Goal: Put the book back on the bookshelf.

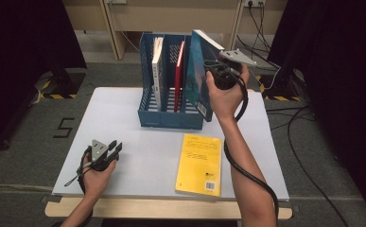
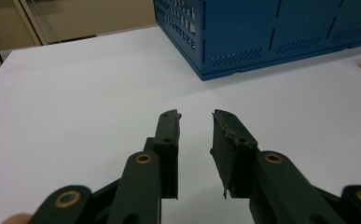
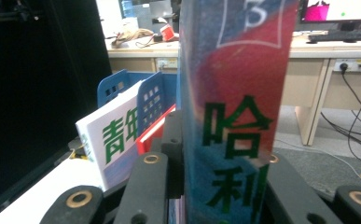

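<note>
in the high view the right gripper [image 1: 217, 71] sits in the upper middle of the frame, right of centre, clenched on a blue book [image 1: 200, 78] that it holds upright and slightly tilted, the book's lower corner down at the right end of the blue file rack [image 1: 170, 118]; whether that corner rests on the table or in the rack's last slot cannot be told. in the right gripper view the blue book's spine [image 3: 234, 116] fills the middle of the frame, with green characters on it, and the two black jaws press against it from either side at the bottom. the rack stands at the centre top of the white table [image 1: 124, 104], holding a white book [image 1: 157, 71] in its left part and a red book [image 1: 179, 75] in the middle, both upright. a yellow book [image 1: 199, 163] lies flat on the table in the lower middle of the high view, in front of the rack and well apart from it. the left gripper [image 1: 113, 150] rests in the lower left of the high view in the person's hand, on the table near its front edge; in the left gripper view its jaws stand parted with bare table between them, grasping nothing, and the rack shows at the upper right.
</note>
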Available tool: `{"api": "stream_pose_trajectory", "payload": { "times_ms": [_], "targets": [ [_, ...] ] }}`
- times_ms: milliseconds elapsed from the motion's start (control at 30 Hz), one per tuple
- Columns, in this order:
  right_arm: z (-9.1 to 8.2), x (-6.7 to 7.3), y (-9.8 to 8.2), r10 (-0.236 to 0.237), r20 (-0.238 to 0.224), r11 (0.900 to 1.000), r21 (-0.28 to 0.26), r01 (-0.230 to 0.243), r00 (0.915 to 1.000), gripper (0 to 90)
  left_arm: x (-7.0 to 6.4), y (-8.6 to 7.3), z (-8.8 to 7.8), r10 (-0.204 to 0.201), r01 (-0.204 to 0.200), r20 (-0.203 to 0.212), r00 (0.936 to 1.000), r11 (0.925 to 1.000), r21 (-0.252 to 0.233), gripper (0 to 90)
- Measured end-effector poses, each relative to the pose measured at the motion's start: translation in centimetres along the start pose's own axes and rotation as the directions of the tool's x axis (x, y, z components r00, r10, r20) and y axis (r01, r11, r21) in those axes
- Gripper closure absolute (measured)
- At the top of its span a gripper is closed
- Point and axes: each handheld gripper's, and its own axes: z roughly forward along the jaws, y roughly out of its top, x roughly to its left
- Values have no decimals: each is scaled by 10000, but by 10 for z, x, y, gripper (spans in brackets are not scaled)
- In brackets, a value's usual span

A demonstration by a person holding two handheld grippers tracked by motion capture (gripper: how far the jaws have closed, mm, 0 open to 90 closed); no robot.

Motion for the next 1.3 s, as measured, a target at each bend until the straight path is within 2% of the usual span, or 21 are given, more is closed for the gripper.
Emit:
{"api": "stream_pose_trajectory", "payload": {
  "times_ms": [200,433,600,967,1300],
  "targets": [
    [17,-2,5,37,374,9997,-228,-29,9993,752,0,0,-1,-4,4,35,10000,10000,14,709],
    [39,-7,3,198,656,9996,-189,-186,9976,751,0,0,-1,11,-11,18,10000,10000,-47,710],
    [51,-6,0,66,830,9999,-124,-55,9965,752,0,0,-1,7,-7,8,10000,10000,-80,710],
    [77,0,-6,108,1012,9999,-138,-95,9948,752,0,0,-1,42,-42,29,10000,9999,-110,711],
    [97,6,-20,-11,1146,10000,-45,17,9934,751,-1,-1,-2,-62,63,90,9999,9999,-152,712]
  ]
}}
